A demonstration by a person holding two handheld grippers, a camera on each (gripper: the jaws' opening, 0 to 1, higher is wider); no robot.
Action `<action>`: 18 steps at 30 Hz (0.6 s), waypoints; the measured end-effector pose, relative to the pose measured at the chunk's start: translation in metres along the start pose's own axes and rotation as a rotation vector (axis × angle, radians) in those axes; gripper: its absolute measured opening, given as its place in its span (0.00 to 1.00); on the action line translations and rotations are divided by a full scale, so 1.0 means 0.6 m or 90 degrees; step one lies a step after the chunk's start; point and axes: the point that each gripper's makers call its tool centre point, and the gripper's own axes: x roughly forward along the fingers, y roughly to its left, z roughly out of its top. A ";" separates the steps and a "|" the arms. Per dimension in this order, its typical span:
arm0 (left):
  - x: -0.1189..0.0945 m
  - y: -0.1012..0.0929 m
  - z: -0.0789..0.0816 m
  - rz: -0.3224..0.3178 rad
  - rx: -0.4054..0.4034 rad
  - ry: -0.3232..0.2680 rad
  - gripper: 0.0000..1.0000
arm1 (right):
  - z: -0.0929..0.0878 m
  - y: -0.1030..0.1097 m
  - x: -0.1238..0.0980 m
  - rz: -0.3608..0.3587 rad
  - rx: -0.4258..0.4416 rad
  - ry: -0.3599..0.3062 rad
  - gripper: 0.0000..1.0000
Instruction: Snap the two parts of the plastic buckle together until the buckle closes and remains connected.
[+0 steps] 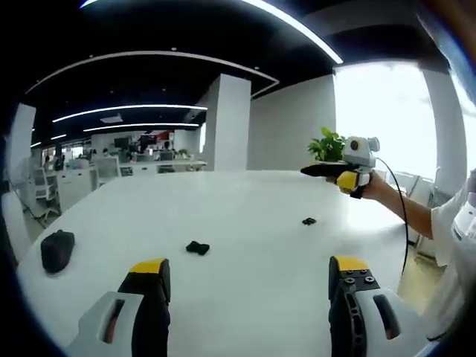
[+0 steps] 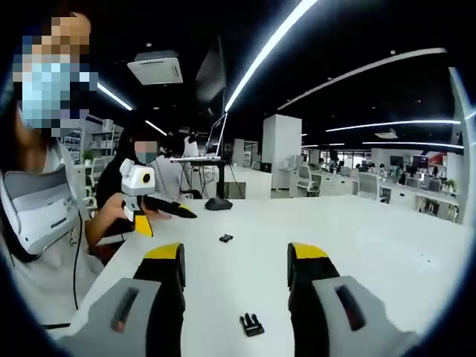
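My left gripper [image 1: 247, 281] gapes empty, as does my right gripper [image 2: 236, 266]. 2 small black buckle parts lie apart on the white table [image 1: 245, 216]: one piece [image 1: 197, 248] centre-left, another [image 1: 309, 221] right, details indistinct.

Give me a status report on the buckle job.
Left gripper and right gripper open, empty. Two buckle parts apart on white table, unjoined. Nothing between them.

White tabletop [image 1: 245, 216]; two small black buckle parts [image 1: 197, 248] [image 1: 309, 221]; grey grippers with yellow-tipped black fingers [image 1: 152, 282]; a dark, possibly black, rounded object [image 1: 57, 250].
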 end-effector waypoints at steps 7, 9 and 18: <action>0.011 0.030 0.004 0.004 -0.003 -0.001 0.87 | 0.012 -0.002 -0.006 -0.049 0.042 -0.047 0.53; 0.017 0.042 0.006 0.007 -0.005 -0.004 0.87 | 0.009 0.000 -0.009 -0.053 0.044 -0.046 0.53; 0.046 0.072 0.005 0.009 -0.001 0.013 0.87 | -0.011 0.001 -0.021 -0.066 0.042 -0.037 0.53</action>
